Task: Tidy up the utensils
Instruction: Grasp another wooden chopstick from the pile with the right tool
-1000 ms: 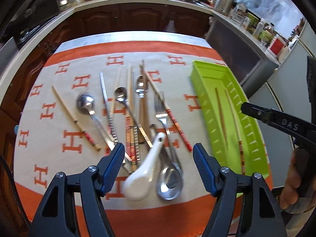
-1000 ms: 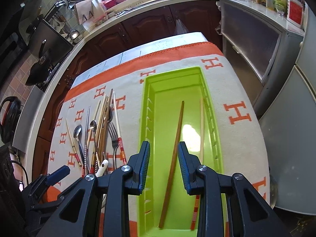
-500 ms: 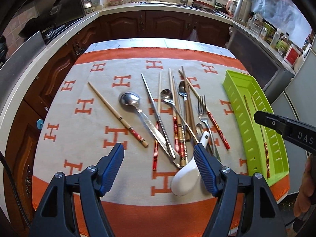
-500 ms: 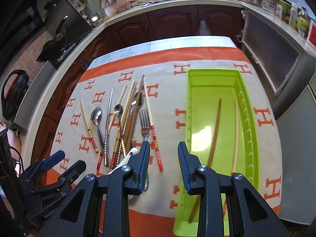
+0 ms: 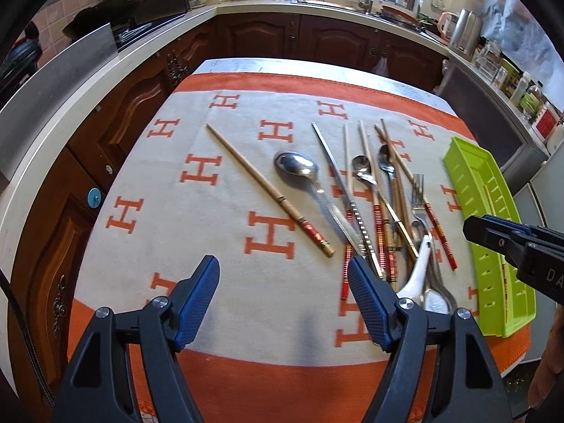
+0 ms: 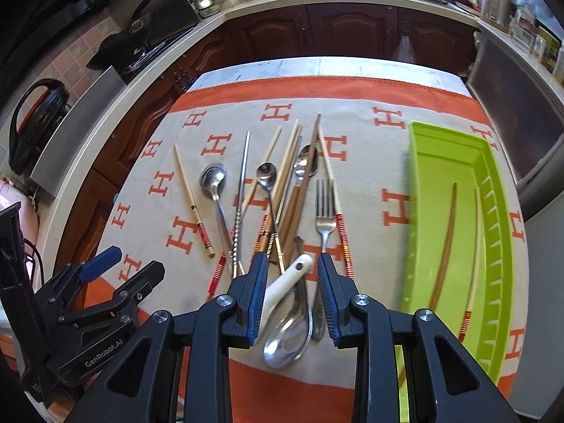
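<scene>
A pile of utensils lies on an orange-and-cream cloth [image 5: 197, 211]: chopsticks, metal spoons, a fork [image 6: 326, 211], a white ceramic spoon [image 6: 290, 276] and a big metal spoon [image 6: 289, 335]. One chopstick [image 5: 268, 190] and a large spoon [image 5: 298, 169] lie apart to the pile's left. My right gripper [image 6: 292, 268] hovers open over the near end of the pile, with the white spoon's handle below its gap. My left gripper [image 5: 282, 282] stands wide open over bare cloth, left of the pile. The green tray [image 6: 447, 134] on the right holds two chopsticks [image 6: 446, 246].
Dark wood kitchen cabinets and a counter ring the table on the left and far side. The left gripper [image 6: 135, 261] shows at the lower left of the right wrist view. The right gripper [image 5: 476, 227] juts in at the left wrist view's right edge, over the tray [image 5: 458, 162].
Both grippers have swept left. The right one went from above the green tray to above the pile; the left one went from the pile to the cloth beside it.
</scene>
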`<move>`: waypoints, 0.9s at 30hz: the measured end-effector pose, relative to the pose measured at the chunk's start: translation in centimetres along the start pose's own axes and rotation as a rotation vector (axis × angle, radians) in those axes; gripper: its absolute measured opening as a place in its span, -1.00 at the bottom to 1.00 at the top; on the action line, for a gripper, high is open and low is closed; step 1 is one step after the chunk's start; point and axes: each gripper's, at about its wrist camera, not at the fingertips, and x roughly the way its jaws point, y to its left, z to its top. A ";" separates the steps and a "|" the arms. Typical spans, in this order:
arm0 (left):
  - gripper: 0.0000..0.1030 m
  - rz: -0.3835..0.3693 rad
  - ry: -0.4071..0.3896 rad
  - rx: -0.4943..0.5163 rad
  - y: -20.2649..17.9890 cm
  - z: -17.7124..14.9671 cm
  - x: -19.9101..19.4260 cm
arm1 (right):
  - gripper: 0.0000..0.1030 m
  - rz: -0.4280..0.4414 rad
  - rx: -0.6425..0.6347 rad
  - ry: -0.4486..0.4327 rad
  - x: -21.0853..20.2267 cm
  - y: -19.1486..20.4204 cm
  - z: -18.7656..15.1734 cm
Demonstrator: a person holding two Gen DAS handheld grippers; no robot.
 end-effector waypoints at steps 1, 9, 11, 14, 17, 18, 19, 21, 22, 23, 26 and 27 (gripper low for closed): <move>0.42 0.005 0.001 -0.006 0.4 0.0 0.1 | -0.43 0.002 -0.013 0.007 0.3 0.7 0.1; 0.43 0.040 0.030 -0.068 4.2 -0.7 1.6 | -0.43 0.031 -0.088 0.041 2.7 5.0 0.9; 0.43 0.049 0.041 -0.090 5.4 -1.0 2.0 | -0.43 0.044 -0.111 0.053 3.4 6.4 1.1; 0.43 0.060 0.054 -0.126 7.2 -1.4 2.6 | -0.43 0.057 -0.143 0.064 4.4 8.2 1.4; 0.43 0.078 0.065 -0.157 9.0 -1.8 3.2 | -0.43 0.072 -0.172 0.076 5.3 9.9 1.7; 0.43 0.084 0.070 -0.166 9.5 -1.9 3.4 | -0.43 0.075 -0.182 0.077 5.6 10.5 1.8; 0.43 0.088 0.074 -0.173 10.0 -2.0 3.6 | -0.43 0.079 -0.198 0.081 6.0 11.3 2.1; 0.43 0.093 0.088 -0.197 11.1 -2.1 4.2 | -0.43 0.090 -0.219 0.082 6.6 12.4 2.4; 0.43 0.094 0.093 -0.205 11.5 -2.2 4.4 | -0.43 0.095 -0.231 0.082 6.9 13.0 2.6; 0.43 0.097 0.099 -0.215 12.0 -2.2 4.7 | -0.43 0.098 -0.243 0.081 7.4 13.5 2.8; 0.43 0.094 0.104 -0.232 12.8 -2.2 5.1 | -0.43 0.098 -0.267 0.089 9.3 14.6 3.7; 0.43 0.093 0.104 -0.235 12.9 -2.2 5.2 | -0.43 0.094 -0.273 0.091 9.9 14.9 4.0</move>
